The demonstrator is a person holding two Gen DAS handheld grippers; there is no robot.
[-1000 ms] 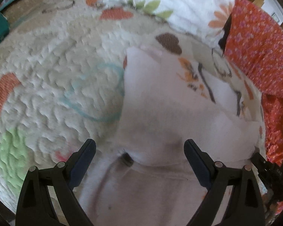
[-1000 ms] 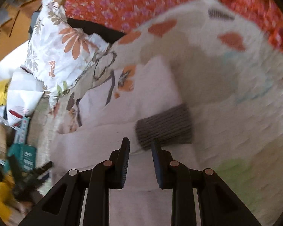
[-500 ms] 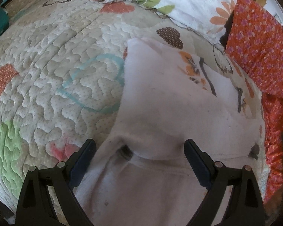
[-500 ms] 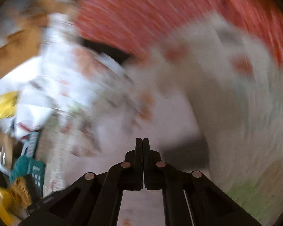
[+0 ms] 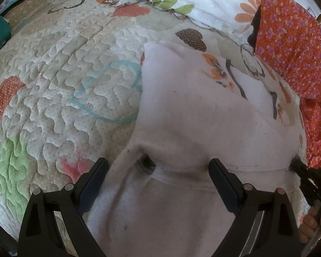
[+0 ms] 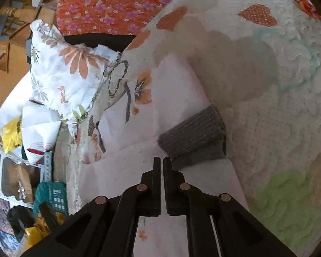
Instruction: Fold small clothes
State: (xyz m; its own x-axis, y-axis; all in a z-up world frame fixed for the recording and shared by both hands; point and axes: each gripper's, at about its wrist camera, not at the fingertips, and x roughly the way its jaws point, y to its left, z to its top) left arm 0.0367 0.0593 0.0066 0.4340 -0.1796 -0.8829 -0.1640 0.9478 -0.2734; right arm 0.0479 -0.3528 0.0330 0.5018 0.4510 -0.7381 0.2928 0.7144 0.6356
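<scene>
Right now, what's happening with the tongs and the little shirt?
Left tongs open over white shirt. Right tongs shut, empty, beside grey cuff. Nothing blocking.

left: my black two-finger left gripper (image 5: 158,171) spread wide, blue-padded fingers (image 5: 92,182) far apart, pointing forward and down | right: my black two-finger right gripper (image 6: 162,165) pinched nearly shut, only a thin slit between the jaws, nothing between them | hand: bare fingers of my right hand (image 5: 310,224) wrapped on its handle

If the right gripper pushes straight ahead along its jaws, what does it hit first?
Probably the grey ribbed cuff of the white garment, lying just beyond the right gripper and slightly to one side; its jaws are nearly closed. Depth is uncertain.
</scene>
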